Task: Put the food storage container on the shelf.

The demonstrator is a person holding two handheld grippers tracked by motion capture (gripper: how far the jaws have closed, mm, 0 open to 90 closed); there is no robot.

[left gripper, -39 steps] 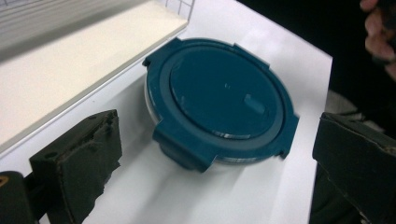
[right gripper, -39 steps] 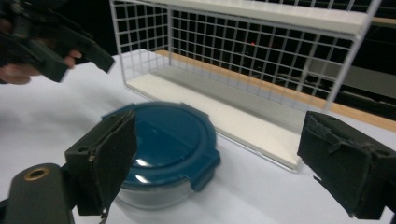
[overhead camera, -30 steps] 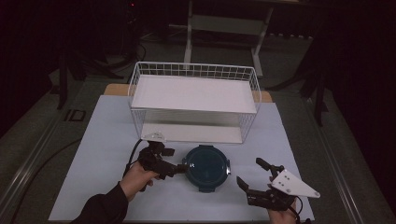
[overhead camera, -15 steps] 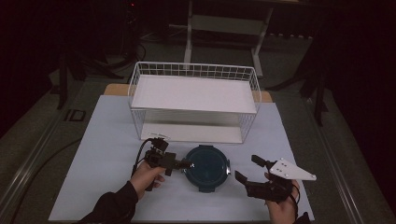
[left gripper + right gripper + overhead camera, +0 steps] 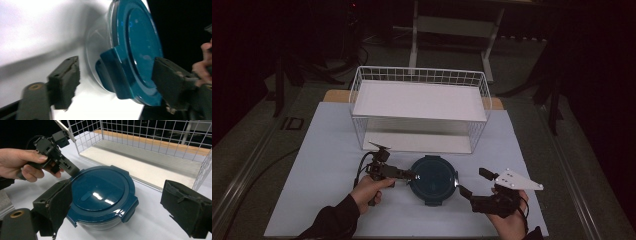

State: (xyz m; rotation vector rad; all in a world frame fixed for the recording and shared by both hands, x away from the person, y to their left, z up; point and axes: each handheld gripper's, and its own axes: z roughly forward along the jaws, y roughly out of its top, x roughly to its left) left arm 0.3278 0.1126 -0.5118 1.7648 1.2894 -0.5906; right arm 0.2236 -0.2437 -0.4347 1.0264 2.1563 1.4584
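Two tongs flank a round container (image 5: pixel 432 179) with a blue lid on the counter (image 5: pixel 327 150), just before a wire basket (image 5: pixel 420 107). Left tongs (image 5: pixel 411 175), jaws spread, straddle a lid clip at its left edge. Right tongs (image 5: pixel 469 183), jaws spread, sit beside its right edge.

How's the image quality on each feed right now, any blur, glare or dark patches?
High view: the room behind is nearly black, only the table and basket are lit. Left gripper view: soft and smeared, the mat washed out white, the container leaning sideways. Right gripper view: sharpest, with small glare spots on the lid; its own near jaws look soft.
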